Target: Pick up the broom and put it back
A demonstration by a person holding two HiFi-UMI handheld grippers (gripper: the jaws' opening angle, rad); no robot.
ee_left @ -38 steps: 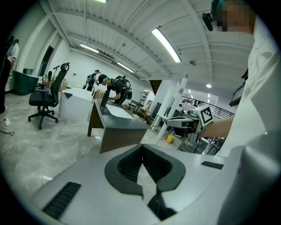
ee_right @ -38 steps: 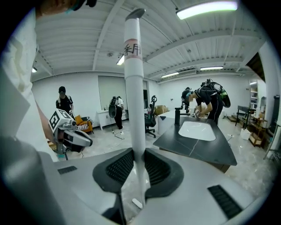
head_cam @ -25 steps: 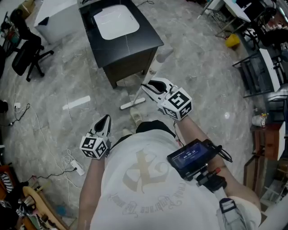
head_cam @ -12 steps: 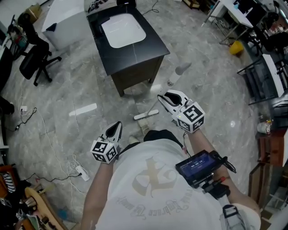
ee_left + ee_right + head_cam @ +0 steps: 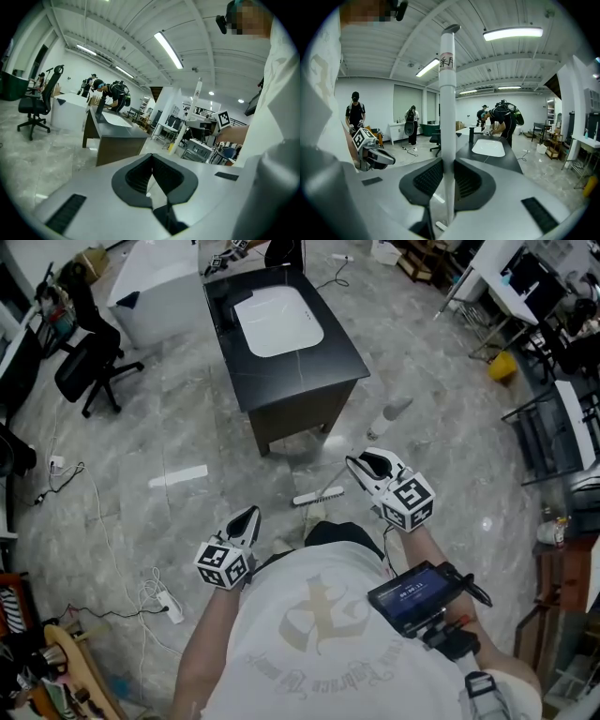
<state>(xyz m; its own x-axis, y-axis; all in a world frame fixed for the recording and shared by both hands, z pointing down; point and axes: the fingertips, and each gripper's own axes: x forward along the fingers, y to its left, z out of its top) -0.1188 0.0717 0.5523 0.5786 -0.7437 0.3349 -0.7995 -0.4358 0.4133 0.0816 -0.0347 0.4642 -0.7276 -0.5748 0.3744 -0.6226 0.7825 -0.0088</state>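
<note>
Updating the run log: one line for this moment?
right tongs: shut on broom handle, upright | left tongs: shut, empty

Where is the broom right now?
Head view, right of centre: the broom stands upright, handle clamped in the right hand-held gripper, brush end near the black table.

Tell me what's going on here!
A person stands near a black table with a hand-held gripper in each hand. The right hand-held gripper is clamped on a broom by its white handle, holding it upright, brush end down by the floor. The left hand-held gripper is shut and holds nothing.
</note>
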